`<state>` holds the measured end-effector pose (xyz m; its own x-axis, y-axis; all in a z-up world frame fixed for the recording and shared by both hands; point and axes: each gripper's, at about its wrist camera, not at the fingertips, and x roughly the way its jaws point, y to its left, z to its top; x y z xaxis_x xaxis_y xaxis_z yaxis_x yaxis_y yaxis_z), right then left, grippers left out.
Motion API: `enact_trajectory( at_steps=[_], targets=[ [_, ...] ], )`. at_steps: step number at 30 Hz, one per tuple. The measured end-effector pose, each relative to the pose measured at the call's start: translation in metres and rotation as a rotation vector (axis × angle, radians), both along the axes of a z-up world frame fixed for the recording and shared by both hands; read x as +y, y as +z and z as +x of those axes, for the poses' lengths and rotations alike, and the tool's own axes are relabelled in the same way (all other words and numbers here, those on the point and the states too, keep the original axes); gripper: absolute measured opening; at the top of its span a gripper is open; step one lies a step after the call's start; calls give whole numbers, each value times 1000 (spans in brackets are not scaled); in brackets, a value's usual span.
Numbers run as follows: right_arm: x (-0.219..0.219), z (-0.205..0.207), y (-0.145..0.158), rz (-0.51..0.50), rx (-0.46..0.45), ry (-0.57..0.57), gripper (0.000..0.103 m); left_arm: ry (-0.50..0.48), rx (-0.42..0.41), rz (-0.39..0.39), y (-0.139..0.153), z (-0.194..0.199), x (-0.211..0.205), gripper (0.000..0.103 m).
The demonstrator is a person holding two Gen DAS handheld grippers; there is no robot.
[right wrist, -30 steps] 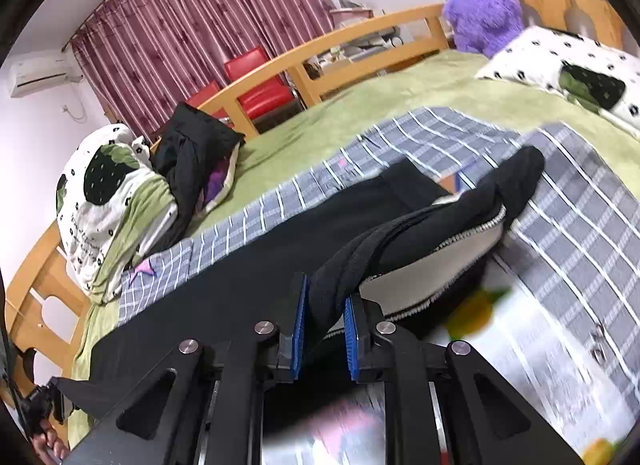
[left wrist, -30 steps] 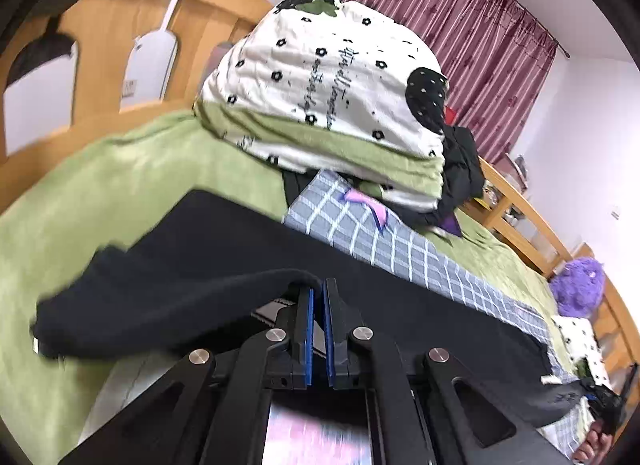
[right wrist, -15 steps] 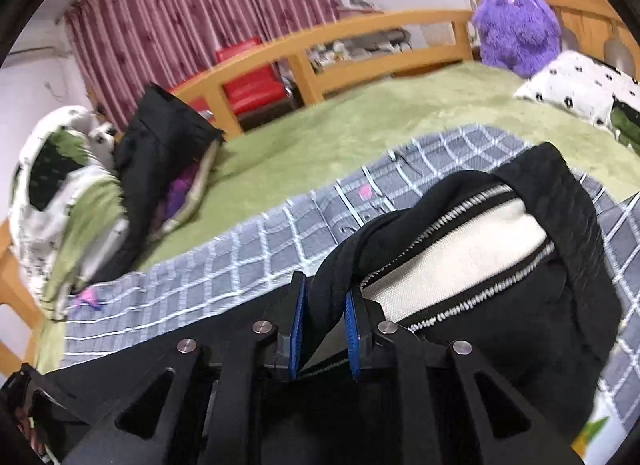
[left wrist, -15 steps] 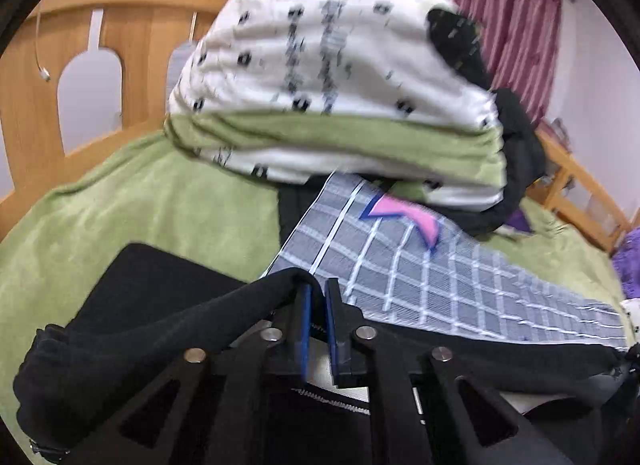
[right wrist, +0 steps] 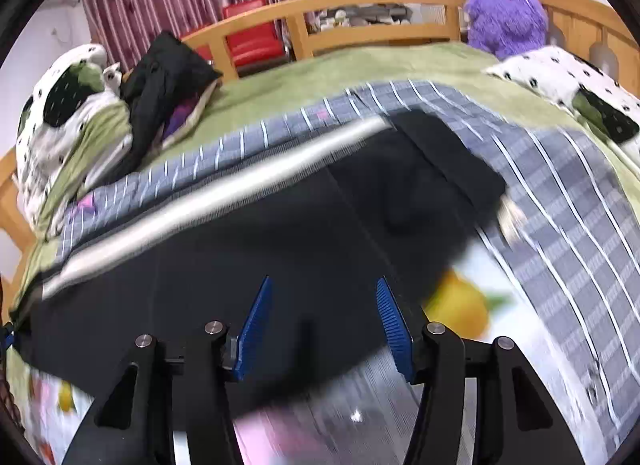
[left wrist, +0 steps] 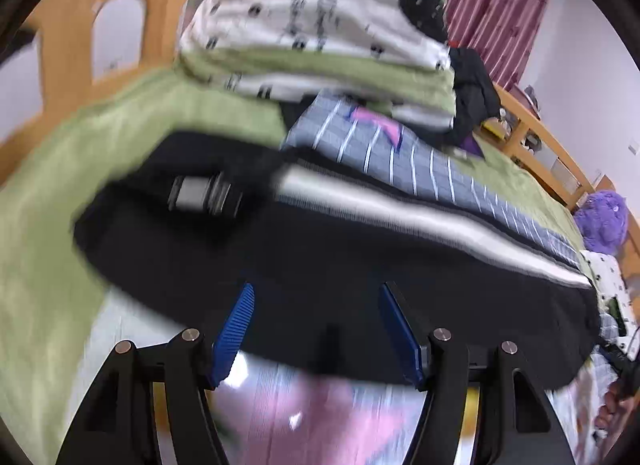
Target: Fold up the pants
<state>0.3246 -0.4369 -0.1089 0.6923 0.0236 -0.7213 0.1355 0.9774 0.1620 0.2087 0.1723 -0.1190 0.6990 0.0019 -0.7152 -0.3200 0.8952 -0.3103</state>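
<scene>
Looking through the left wrist view first, we see our left gripper (left wrist: 316,329) with its blue pads spread wide and nothing between them, hovering just above the near edge of the black pants (left wrist: 320,257). The pants lie long across the bed, left to right, over a grey checked blanket (left wrist: 400,153) on the green bedspread (left wrist: 120,125). A pale stripe (left wrist: 400,213) runs along their far side. The picture is blurred, so finer creases are hard to read.

Turning to the right wrist view, our right gripper (right wrist: 324,325) is likewise released, jaws apart and empty, over the same pants (right wrist: 280,257). They appear doubled lengthwise here, the pale stripe (right wrist: 200,201) along the far edge and one end lying to the right near a printed sheet (right wrist: 472,305).

We judge the cloth soft, limp and light: it will sag and drag rather than hold shape. A pinch at each end of the near edge, through every layer, should carry the next fold evenly.
</scene>
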Motion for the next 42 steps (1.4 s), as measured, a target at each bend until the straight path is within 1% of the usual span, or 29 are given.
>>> enact_trajectory(
  at_steps=[3, 5, 6, 8, 11, 13, 16, 19, 20, 21, 22, 23, 25, 26, 27, 29, 30, 31, 33, 34, 36, 38, 41, 42],
  targets=[
    [-11, -23, -18, 49, 49, -2, 54, 36, 57, -84, -25, -20, 11, 63],
    [-16, -28, -27, 90, 71, -13, 54, 63, 88, -125, -39, -24, 19, 62],
    [-19, -29, -33, 120, 82, -18, 54, 70, 82, -146, -43, -27, 22, 62],
    [-21, -28, -40, 164, 86, -22, 54, 84, 41, -173, -45, -29, 27, 62],
    [-23, -16, -42, 197, 80, -29, 55, 108, 12, -213, -49, -23, 35, 62],
    [-25, -1, -45, 240, 83, -35, 55, 134, -21, -271, -53, -16, 44, 62],
    [-31, 24, -50, 299, 72, -66, 55, 160, -46, -331, -56, -3, 54, 62],
    [-38, 52, -55, 339, 39, -117, 55, 197, -65, -374, -59, 13, 59, 57],
    [-40, 60, -56, 348, 31, -134, 54, 214, -59, -366, -60, 18, 60, 41],
    [-41, 66, -56, 349, 31, -150, 44, 228, -38, -343, -60, 24, 60, 23],
    [-41, 71, -56, 336, 39, -172, 27, 220, -21, -324, -61, 30, 60, 18],
    [-40, 76, -55, 324, 49, -182, 26, 207, -16, -309, -59, 33, 60, 13],
    [-38, 73, -45, 297, 41, -173, 17, 194, -22, -275, -46, 32, 56, 12],
    [-38, 67, -35, 283, 24, -159, 15, 185, -37, -264, -34, 28, 54, 11],
    [-37, 57, -18, 277, -8, -127, 13, 163, -63, -265, -20, 21, 52, 11],
    [-40, 38, 6, 278, -40, -89, 13, 111, -88, -267, 5, 8, 45, 11],
    [-42, 22, 22, 257, -53, -78, 12, 80, -91, -263, 17, -2, 38, 11],
    [-44, 11, 31, 237, -65, -70, 12, 48, -88, -241, 26, -14, 28, 11],
    [-52, -23, 50, 173, -88, -52, 12, -8, -54, -201, 33, -35, 11, 12],
    [-59, -38, 54, 156, -90, -50, 12, -26, -38, -197, 32, -46, 4, 12],
    [-80, -70, 55, 146, -70, -54, 12, -58, -5, -211, 25, -73, -8, 12],
    [-102, -99, 45, 156, -29, -65, 12, -74, 32, -208, 12, -93, -16, 12],
    [-126, -126, 8, 163, 95, -94, 15, -59, 99, -174, -9, -111, -24, 12],
    [-130, -132, -2, 175, 119, -102, 17, -53, 132, -135, -16, -115, -27, 17]
  ],
)
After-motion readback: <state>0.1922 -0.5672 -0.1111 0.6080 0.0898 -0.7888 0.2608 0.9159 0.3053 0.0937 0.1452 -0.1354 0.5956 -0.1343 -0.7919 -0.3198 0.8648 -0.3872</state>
